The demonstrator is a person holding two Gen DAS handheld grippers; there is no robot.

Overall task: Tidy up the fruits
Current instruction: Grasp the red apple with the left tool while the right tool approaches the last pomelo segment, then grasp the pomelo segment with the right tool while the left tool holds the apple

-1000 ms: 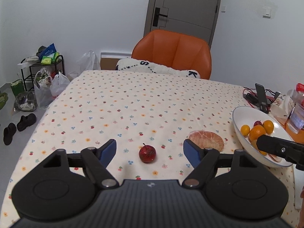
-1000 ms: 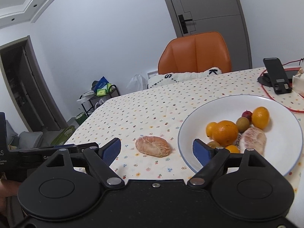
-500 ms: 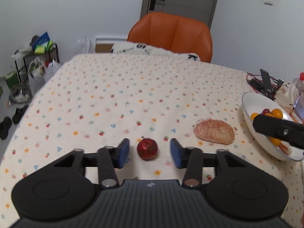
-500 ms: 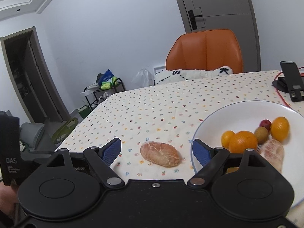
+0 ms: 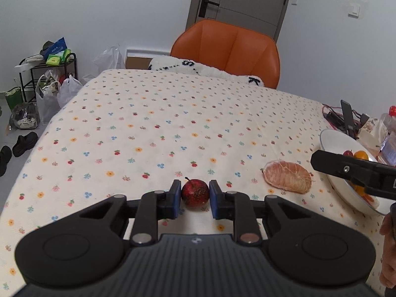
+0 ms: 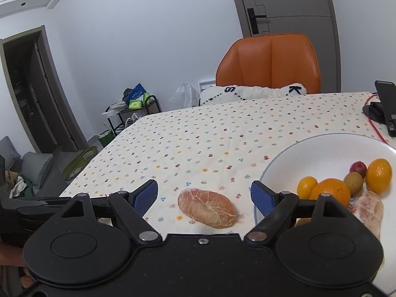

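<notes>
Now left gripper jaws tight on red fruit, right gripper jaws wide, empty

Orange chair at table's far edge, white cushion on seat. Grey door behind. Black rack left, plastic bags and black shoes on floor.

I see a table under a floral-print cloth. On it lie a small red apple-like fruit, a peeled citrus piece, a white plate of fruit and a black phone stand by red cable.
</notes>
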